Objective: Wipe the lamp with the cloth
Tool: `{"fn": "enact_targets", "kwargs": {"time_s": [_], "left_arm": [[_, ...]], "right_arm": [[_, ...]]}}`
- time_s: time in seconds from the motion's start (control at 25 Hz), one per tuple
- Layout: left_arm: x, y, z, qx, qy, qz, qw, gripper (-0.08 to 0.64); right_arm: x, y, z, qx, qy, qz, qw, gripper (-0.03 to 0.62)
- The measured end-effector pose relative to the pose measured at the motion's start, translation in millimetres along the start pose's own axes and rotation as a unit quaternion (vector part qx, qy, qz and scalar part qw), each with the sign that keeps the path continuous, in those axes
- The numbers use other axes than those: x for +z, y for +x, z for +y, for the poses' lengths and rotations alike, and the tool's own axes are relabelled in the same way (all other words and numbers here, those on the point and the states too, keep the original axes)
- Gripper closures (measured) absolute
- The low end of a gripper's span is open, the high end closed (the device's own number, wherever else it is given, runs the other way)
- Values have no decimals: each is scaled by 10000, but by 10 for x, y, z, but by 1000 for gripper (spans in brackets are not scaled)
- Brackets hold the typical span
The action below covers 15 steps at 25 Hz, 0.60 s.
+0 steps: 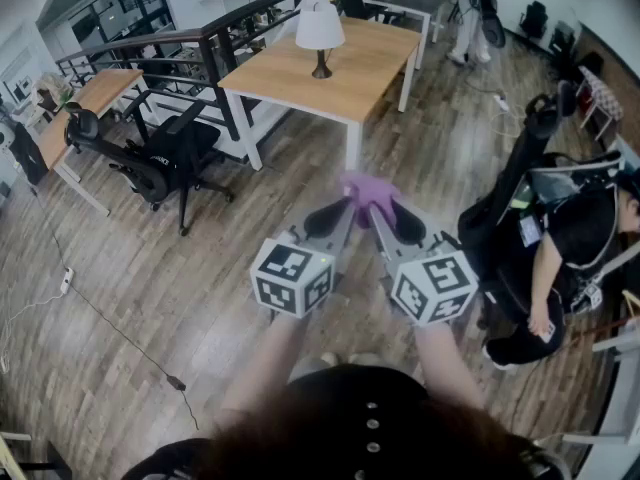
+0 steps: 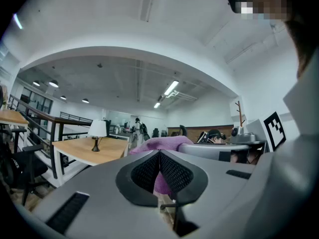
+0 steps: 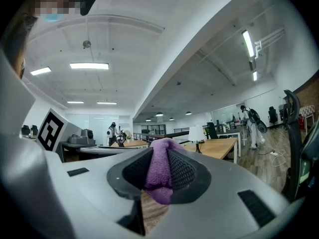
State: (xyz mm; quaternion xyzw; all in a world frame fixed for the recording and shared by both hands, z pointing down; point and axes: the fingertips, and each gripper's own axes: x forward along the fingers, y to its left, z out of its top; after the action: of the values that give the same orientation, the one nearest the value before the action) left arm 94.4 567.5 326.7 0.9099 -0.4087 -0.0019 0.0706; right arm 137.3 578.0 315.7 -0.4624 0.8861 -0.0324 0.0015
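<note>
Pinching one cloth (image 1: 368, 192), left tongs (image 2: 159, 158), right tongs (image 3: 159, 159)

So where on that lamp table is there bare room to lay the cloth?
The wooden table is bare but for the lamp mid-table: free wood all round it. Floor between table and cloth is open; the office chair crowds the left.

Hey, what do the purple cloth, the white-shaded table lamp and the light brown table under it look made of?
The purple cloth: soft, fuzzy fabric, likely microfibre; it bunches and folds, matte. The white-shaded table lamp: shade looks like matte fabric or paper; dark stand perhaps metal, too small to tell. The light brown table: wood-grain top, smooth finish; white legs, probably painted metal.
</note>
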Motion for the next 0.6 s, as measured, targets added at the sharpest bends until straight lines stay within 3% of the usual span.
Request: {"fn": "enact_targets", "kwargs": {"time_s": [0.16, 0.6], "left_arm": [[-57, -113, -14, -39, -13, 79, 10000, 549], [-92, -125, -9, -37, 30, 135, 9999, 549]], "right_arm": [[-15, -25, 121, 48, -172, 96, 9998, 515], [-68, -40, 84, -35, -99, 130, 9999, 515]]}}
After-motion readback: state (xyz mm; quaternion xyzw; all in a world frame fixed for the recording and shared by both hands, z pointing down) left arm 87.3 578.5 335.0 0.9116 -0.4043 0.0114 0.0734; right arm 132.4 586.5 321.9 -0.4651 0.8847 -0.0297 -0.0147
